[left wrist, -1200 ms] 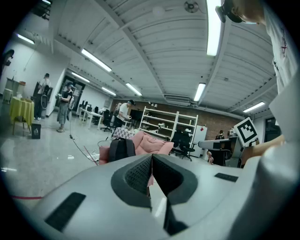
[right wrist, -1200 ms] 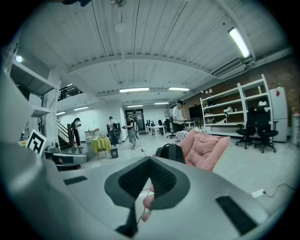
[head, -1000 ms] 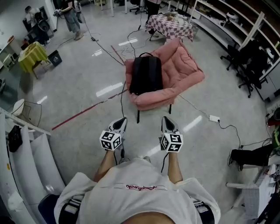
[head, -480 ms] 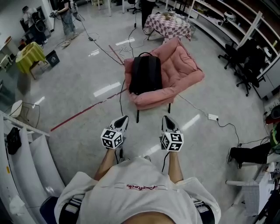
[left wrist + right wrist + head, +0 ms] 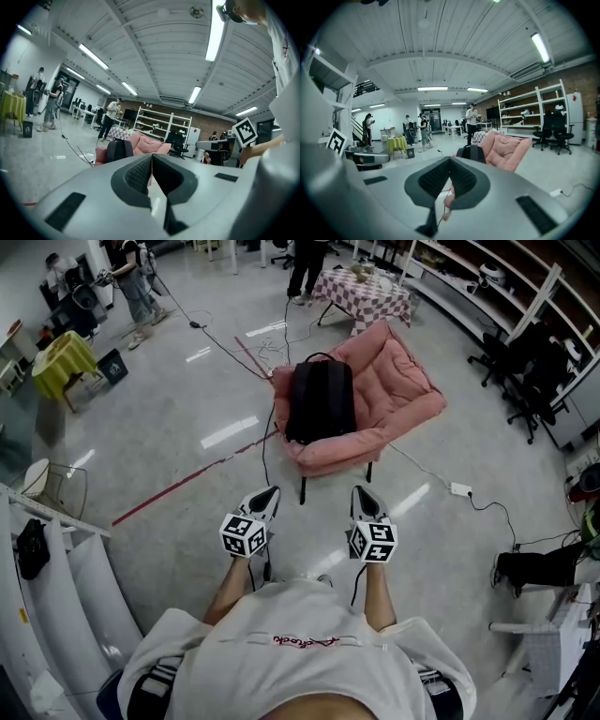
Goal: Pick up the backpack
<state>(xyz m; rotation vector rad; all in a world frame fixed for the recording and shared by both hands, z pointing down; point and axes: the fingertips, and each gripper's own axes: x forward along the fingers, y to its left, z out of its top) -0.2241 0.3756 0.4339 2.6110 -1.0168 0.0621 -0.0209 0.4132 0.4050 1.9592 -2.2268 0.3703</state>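
Our left gripper [image 5: 266, 493] and right gripper [image 5: 363, 491] both have their jaws pressed together, empty and touching nothing. We hold them side by side on outstretched forearms, pointing nearly level toward twelve o'clock. The black backpack [image 5: 321, 399] lies on the pink chair [image 5: 403, 390] at twelve o'clock, well apart from both.

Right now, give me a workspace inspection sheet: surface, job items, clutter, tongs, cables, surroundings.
Surface: glossy grey floor, red tape line across it.
Job's things: black backpack on the pink chair, untouched.
Clutter: white power strip on the floor right of the chair.
Grippers: left tongs and right tongs both shut, empty, short of the chair.
Cables: black cable on the floor by the chair's left side.
Surroundings: checkered table, yellow-covered table, shelving, office chairs, people standing far off.
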